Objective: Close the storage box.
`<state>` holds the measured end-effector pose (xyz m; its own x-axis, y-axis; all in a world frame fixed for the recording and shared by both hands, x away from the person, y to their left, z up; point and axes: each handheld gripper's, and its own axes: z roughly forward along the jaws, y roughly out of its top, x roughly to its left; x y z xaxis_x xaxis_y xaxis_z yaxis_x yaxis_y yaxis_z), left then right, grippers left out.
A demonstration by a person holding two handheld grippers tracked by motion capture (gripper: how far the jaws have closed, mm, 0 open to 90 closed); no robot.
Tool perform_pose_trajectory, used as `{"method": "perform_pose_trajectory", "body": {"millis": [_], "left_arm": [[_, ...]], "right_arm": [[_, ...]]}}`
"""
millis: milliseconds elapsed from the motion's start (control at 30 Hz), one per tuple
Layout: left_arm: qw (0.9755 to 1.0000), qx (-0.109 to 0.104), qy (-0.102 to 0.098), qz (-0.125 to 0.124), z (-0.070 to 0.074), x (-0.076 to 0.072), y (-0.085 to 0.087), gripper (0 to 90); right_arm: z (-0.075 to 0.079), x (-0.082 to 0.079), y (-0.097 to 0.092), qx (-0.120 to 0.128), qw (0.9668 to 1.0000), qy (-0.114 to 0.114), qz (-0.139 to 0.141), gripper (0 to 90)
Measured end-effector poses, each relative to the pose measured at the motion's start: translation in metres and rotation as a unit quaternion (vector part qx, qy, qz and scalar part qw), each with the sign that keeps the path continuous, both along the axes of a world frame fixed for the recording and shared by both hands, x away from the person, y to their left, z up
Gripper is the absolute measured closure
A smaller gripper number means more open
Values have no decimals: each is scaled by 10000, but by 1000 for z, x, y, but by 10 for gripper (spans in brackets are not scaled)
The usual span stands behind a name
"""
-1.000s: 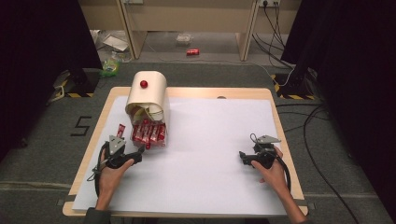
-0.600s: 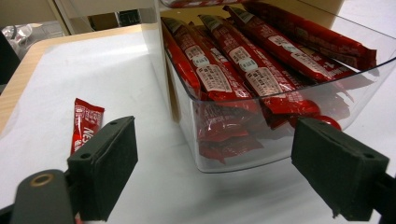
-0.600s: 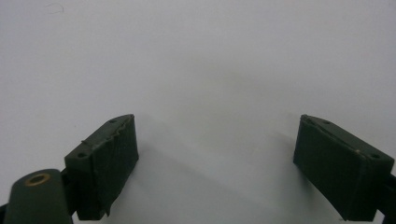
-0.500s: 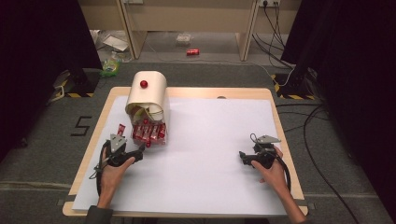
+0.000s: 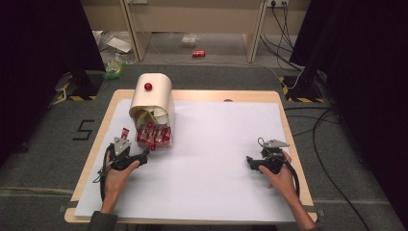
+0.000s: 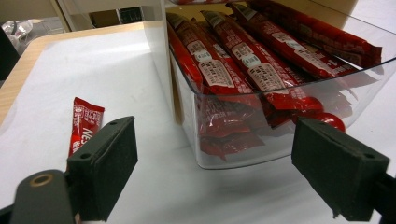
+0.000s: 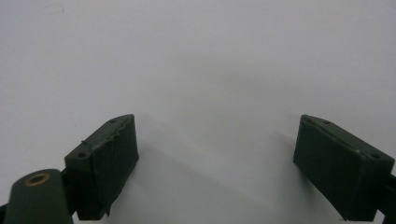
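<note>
A cream dispenser (image 5: 151, 96) with a red knob stands at the table's far left, and its clear tray (image 6: 280, 121) holds several red snack sticks (image 6: 252, 70). One red stick (image 6: 84, 123) lies loose on the white paper left of the tray, also seen from above (image 5: 125, 133). My left gripper (image 5: 143, 155) rests on the table just in front of the tray, open and empty; its jaws frame the tray front in the left gripper view (image 6: 224, 172). My right gripper (image 5: 250, 161) sits at the right side of the table, open over bare white paper (image 7: 215, 163).
White paper (image 5: 216, 144) covers most of the wooden table (image 5: 106, 120). Cables (image 5: 317, 125) trail on the floor at the right. A red can (image 5: 198, 53) and litter lie on the floor beyond the table.
</note>
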<state>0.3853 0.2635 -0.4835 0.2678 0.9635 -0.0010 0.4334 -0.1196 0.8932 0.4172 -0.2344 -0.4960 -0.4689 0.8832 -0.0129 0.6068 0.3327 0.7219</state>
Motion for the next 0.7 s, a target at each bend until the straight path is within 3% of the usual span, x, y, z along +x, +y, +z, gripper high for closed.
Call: {"method": "perform_pose_trajectory", "body": {"millis": [367,433,533,700], "left_arm": [[10000,12,56,41,0,5,2,142],[9999,101,70,39,3,7,1,136],[10000,33,-67,51,10,9,0,141],[9999,127,-7,54,13,15,-2,139]], "right_arm": [[0,0,0,-2,10000,3,1,140],[0,0,0,-1,10000,1,1,140],[0,0,0,-2,10000,1,0,140],[0,0,0,-2,10000,0,1,140]]}}
